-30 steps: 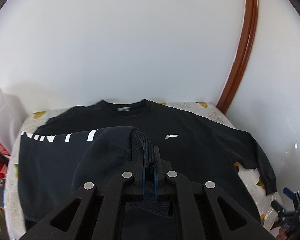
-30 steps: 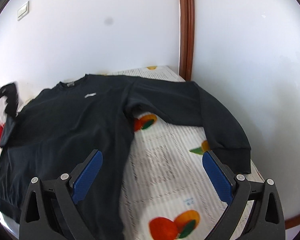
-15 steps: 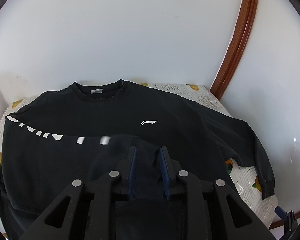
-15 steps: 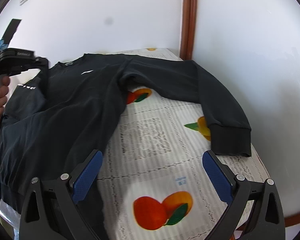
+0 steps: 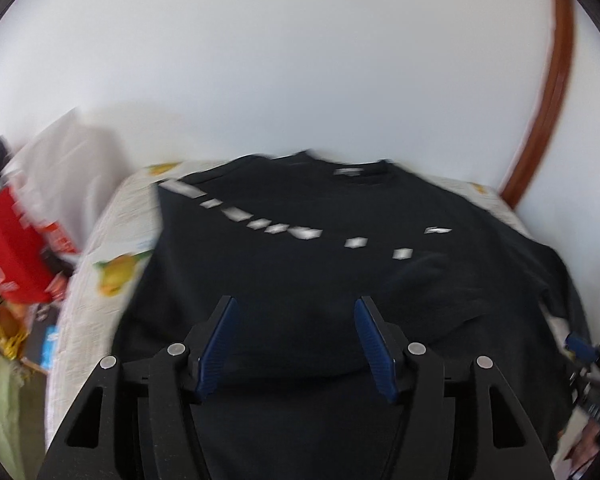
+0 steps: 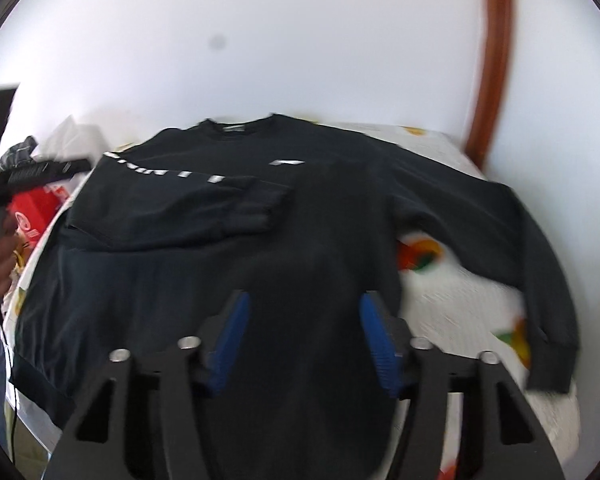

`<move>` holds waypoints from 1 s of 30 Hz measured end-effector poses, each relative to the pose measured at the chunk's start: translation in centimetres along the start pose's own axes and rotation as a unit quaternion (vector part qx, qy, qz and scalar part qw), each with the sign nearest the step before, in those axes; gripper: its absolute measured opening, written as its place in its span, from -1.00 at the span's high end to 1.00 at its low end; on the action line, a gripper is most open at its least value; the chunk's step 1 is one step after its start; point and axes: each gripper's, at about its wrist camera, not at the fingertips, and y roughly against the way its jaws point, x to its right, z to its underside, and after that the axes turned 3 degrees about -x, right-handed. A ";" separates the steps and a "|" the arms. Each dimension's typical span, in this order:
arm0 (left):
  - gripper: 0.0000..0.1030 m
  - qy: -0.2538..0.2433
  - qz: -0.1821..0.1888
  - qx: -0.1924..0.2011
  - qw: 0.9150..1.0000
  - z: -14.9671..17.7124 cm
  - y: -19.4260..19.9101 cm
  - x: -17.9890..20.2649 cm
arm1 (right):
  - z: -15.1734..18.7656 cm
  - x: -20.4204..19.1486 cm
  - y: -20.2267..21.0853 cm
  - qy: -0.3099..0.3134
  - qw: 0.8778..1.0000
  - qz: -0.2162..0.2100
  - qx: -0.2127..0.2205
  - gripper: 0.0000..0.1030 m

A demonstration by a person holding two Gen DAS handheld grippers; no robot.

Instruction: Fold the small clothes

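On fruit-print tablecloth (image 6: 460, 300): black long-sleeved cotton sweatshirt (image 6: 320, 216), one sleeve folded across chest. Left gripper (image 5: 296, 340) and right gripper (image 6: 304, 340) both parted, empty. Advice: pinch outstretched sleeve's cuff squarely.

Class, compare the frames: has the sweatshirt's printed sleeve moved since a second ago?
Yes. The printed sleeve was held up in the left gripper; now it lies folded across the sweatshirt, its cuff just below the chest logo, and that gripper is open.
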 end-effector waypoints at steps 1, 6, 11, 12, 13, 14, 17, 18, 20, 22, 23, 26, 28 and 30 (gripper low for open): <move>-0.13 0.006 -0.013 -0.004 1.000 0.4 -0.2 -1.8 | -0.8 -0.6 -0.9 0.002 1.000 -0.002 -0.004 0.00; -0.13 0.035 -0.077 -0.032 0.996 2.3 -2.3 -10.4 | -4.6 -2.3 -5.7 -0.006 1.000 -0.002 -0.027 0.00; -0.10 0.052 -0.054 -0.056 0.996 3.5 -5.5 -15.1 | -6.9 -2.0 -10.3 -0.028 0.997 0.006 -0.065 0.00; -0.09 0.053 -0.046 -0.058 0.996 3.6 -6.0 -15.5 | -7.3 -2.0 -11.1 -0.033 0.997 0.001 -0.066 0.00; -0.02 0.052 -0.034 -0.060 0.996 3.6 -6.5 -15.9 | -7.6 -1.9 -11.9 -0.041 0.997 0.000 -0.072 0.00; 0.02 0.050 -0.023 -0.061 0.997 3.5 -7.0 -16.1 | -7.9 -1.8 -12.7 -0.048 0.996 0.000 -0.078 0.00; 0.05 0.044 -0.010 -0.057 0.997 3.2 -7.9 -15.8 | -8.5 -1.5 -14.9 -0.067 0.993 -0.014 -0.094 0.00; 0.08 0.040 -0.008 -0.055 0.998 3.0 -8.3 -15.7 | -8.7 -1.4 -15.7 -0.073 0.992 -0.018 -0.103 0.01; 0.19 0.032 -0.009 -0.053 0.998 2.5 -9.0 -15.3 | -9.1 -1.4 -16.8 -0.080 0.991 -0.029 -0.099 0.09; 0.36 0.027 -0.008 -0.049 0.998 2.1 -9.4 -14.9 | -9.7 -1.9 -17.2 -0.069 0.994 -0.019 -0.084 0.25; 0.64 0.027 -0.003 -0.046 0.999 1.9 -9.6 -14.7 | -10.0 -2.1 -17.4 -0.061 0.995 -0.019 -0.082 0.51; 0.85 0.035 0.001 -0.040 0.999 1.8 -9.7 -14.7 | -10.9 -2.0 -17.4 -0.055 0.996 -0.024 -0.069 0.83; 0.86 0.040 0.006 -0.039 0.998 2.1 -9.5 -15.0 | -11.8 -0.6 -16.0 -0.077 0.995 -0.055 -0.040 0.84; 0.86 0.046 0.007 -0.039 0.998 2.3 -9.3 -15.4 | -12.7 0.9 -14.0 -0.102 0.993 -0.062 0.003 0.84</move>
